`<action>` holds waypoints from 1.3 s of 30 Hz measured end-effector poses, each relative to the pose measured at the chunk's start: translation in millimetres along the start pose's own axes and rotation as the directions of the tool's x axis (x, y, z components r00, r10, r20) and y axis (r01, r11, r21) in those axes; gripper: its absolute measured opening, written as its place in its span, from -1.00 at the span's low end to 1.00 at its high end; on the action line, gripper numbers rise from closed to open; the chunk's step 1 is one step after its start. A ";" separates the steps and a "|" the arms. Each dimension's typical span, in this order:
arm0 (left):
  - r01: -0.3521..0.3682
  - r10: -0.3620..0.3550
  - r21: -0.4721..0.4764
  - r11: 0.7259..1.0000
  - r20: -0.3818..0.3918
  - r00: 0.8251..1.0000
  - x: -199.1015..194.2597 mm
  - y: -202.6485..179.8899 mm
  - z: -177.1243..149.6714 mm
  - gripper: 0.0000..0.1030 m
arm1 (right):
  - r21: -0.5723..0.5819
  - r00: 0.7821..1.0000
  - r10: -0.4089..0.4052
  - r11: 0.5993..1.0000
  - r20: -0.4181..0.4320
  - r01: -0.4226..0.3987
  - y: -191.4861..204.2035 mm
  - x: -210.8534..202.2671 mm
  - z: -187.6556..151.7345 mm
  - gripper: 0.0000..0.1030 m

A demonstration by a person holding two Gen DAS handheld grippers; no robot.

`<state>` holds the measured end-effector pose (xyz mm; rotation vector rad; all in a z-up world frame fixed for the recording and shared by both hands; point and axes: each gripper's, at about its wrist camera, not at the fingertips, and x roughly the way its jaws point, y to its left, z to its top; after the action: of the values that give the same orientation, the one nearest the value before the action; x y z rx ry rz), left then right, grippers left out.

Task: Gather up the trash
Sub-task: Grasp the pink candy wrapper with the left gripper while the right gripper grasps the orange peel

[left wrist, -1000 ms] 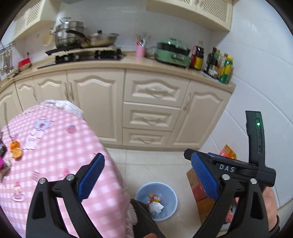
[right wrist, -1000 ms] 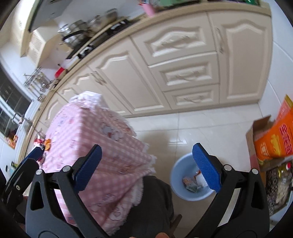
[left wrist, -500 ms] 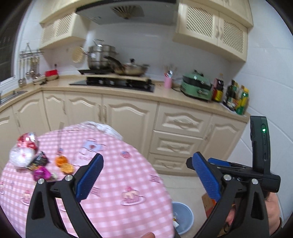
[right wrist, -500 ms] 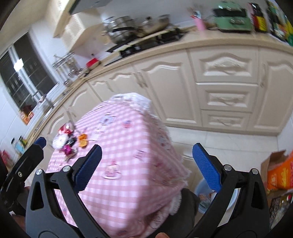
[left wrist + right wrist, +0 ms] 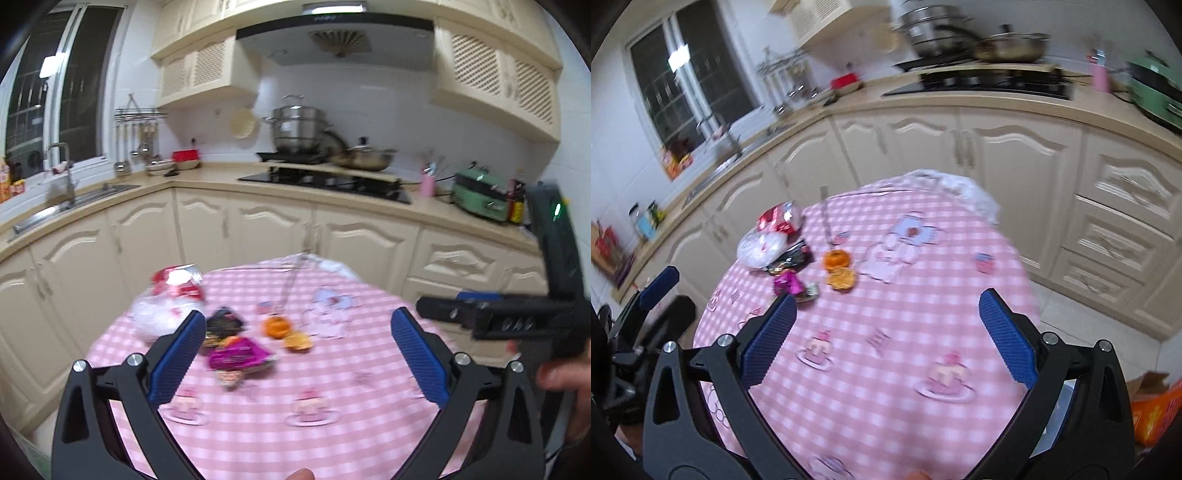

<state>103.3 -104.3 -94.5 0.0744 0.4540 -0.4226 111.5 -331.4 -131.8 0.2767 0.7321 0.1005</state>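
Trash lies on the round table with a pink checked cloth [image 5: 332,384] [image 5: 905,325]: a magenta wrapper [image 5: 238,354] [image 5: 786,284], a black wrapper [image 5: 221,325] [image 5: 790,260], a clear plastic bag [image 5: 157,314] [image 5: 761,249], a red foil bag [image 5: 177,282] [image 5: 779,219] and two pieces of orange peel [image 5: 286,332] [image 5: 838,269]. My left gripper [image 5: 299,358] is open above the table's near side, empty, the magenta wrapper just inside its left finger. My right gripper [image 5: 886,339] is open and empty too, nearer than the trash. The left gripper [image 5: 657,284] shows at the right wrist view's left edge.
Cream kitchen cabinets [image 5: 258,236] and a counter with a hob, pots [image 5: 299,129] and a sink [image 5: 66,199] ring the table. A green appliance [image 5: 480,195] stands at the right. An orange box in a carton [image 5: 1156,402] sits on the floor at the right.
Both grippers have swung up from the floor and blue bin toward the tabletop. The trash pile has come into full view ahead. Both stayed open.
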 end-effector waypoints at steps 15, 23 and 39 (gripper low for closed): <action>-0.041 0.026 -0.061 0.997 -0.223 0.974 112.0 77.1 -41.8 0.90 | -0.083 0.986 0.013 0.996 -0.167 -0.027 32.9 100.5 30.2 0.88; -0.010 -0.002 -0.043 0.999 -0.278 0.961 147.8 75.2 -43.1 0.90 | -0.074 0.975 0.011 0.997 -0.222 -0.028 24.0 143.2 32.6 0.88; -0.002 -0.040 -0.128 0.992 -0.323 0.945 144.9 90.7 -55.4 -0.32 | -0.266 0.950 -0.028 0.962 -0.312 -0.059 66.4 210.9 20.5 -0.29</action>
<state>235.9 -67.6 -210.1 0.0163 0.8075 -0.4005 281.9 -232.8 -234.5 0.0001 1.0214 0.2628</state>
